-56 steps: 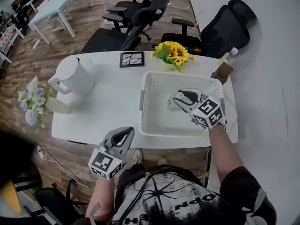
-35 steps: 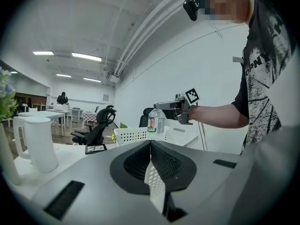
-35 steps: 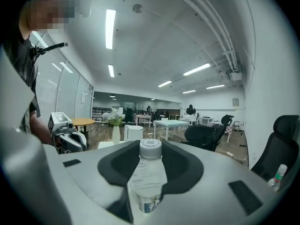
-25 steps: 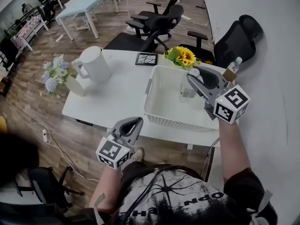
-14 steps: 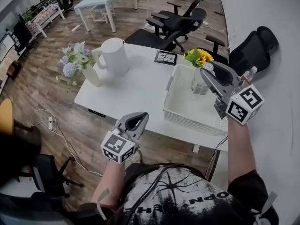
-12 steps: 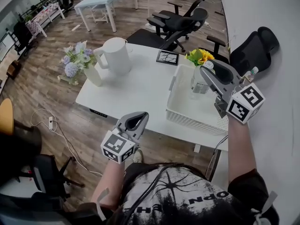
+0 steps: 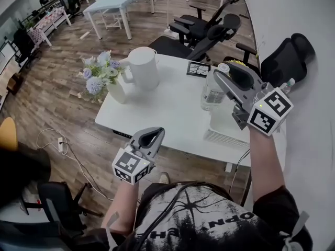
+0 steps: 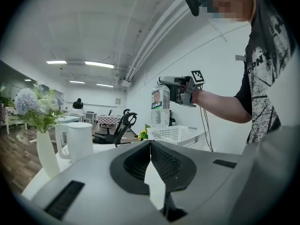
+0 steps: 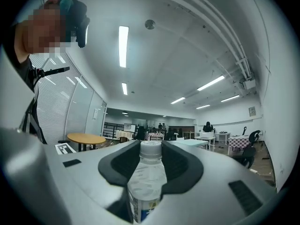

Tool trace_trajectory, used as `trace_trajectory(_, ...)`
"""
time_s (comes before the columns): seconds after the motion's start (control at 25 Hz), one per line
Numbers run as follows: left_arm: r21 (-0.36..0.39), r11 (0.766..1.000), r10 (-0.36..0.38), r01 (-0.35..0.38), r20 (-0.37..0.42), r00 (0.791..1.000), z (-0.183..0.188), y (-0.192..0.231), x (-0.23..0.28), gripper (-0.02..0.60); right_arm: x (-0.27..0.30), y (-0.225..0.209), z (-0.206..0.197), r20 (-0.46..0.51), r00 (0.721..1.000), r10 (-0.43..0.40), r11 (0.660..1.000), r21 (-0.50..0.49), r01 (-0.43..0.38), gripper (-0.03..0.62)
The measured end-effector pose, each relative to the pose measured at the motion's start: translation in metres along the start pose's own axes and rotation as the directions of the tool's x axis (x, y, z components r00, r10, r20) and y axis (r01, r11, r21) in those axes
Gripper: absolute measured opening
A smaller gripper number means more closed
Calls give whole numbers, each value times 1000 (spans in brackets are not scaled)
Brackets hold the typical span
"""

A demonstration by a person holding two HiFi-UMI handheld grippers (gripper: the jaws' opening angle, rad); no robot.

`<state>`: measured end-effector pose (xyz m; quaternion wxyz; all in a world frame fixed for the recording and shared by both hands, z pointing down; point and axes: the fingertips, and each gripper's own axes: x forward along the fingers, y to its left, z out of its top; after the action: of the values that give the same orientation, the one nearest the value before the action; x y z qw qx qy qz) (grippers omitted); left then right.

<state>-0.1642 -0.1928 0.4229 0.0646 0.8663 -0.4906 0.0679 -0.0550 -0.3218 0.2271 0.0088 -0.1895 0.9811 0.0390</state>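
Observation:
My right gripper point(image 7: 224, 82) is shut on a clear plastic water bottle point(image 7: 211, 95) with a white cap, held upright in the air above the white table point(image 7: 167, 109), left of the white mesh basket point(image 7: 224, 127). In the right gripper view the bottle point(image 9: 147, 179) fills the gap between the jaws of that gripper point(image 9: 151, 159). My left gripper point(image 7: 150, 138) hovers low off the table's near edge, shut with nothing in it. The left gripper view looks past its closed tips point(image 8: 150, 143) at the raised bottle point(image 8: 160, 105) and the basket point(image 8: 177, 134).
A white kettle point(image 7: 144, 68) and a vase of pale blue flowers point(image 7: 103, 77) stand on the table's left side. A black square coaster point(image 7: 198, 69) lies at the far edge. Black office chairs point(image 7: 209, 27) stand behind the table, a wall on the right.
The right gripper has lifted the bottle out of the basket and carried it left over the table. The left gripper stayed shut near the table's front edge.

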Motion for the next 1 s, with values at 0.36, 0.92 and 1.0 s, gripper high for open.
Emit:
trace_trajectory(0.36, 28, 1000, -7, 8, -31, 999, -12, 51, -30, 11, 74, 37, -28, -23, 1000, 22, 999, 28, -21, 156)
trace_trajectory(0.92, -23, 999, -25, 24, -62, 998, -37, 100, -47, 11, 149, 69, -116, -104, 994, 24, 999, 34, -21, 155)
trace_trajectory(1.0, -30, 999, -30, 28, -68, 997, -42, 104, -46, 11, 156, 71, -132, -122, 992, 20, 999, 37, -16, 155)
